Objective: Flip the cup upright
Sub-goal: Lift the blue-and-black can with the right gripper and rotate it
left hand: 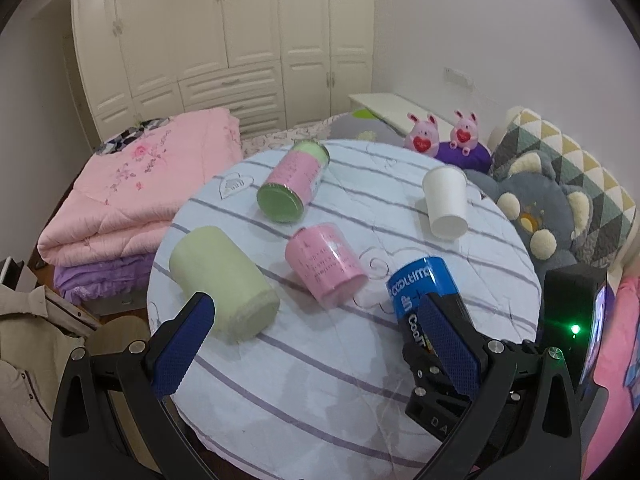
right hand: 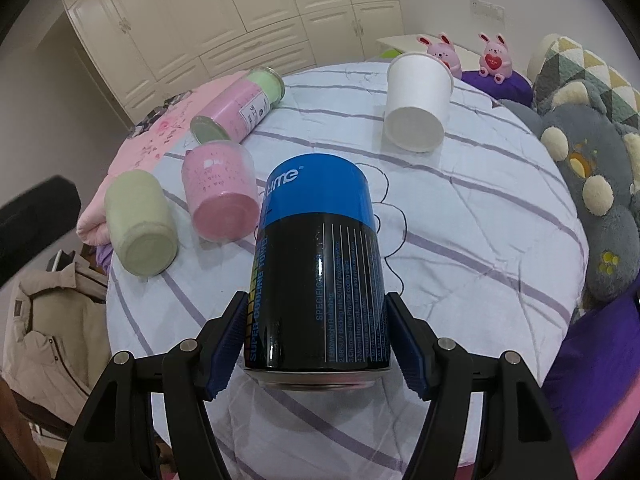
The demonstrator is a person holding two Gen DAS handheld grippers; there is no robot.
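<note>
A blue and black can (right hand: 320, 272) lies on its side on the round striped table (right hand: 480, 232). My right gripper (right hand: 316, 340) is shut on the can near its base, one pad on each side. The can also shows in the left wrist view (left hand: 416, 292), held by the right gripper (left hand: 432, 364). A white paper cup (right hand: 418, 100) stands upside down at the far right; it shows in the left wrist view (left hand: 446, 202) too. My left gripper (left hand: 316, 344) is open and empty above the table's near edge.
A pale green roll (left hand: 222, 284), a pink cup (left hand: 326, 264) and a pink and green can (left hand: 294, 182) lie on their sides on the left half of the table (left hand: 320, 380). Folded pink bedding (left hand: 132, 192) lies left; plush toys (left hand: 540, 208) sit right.
</note>
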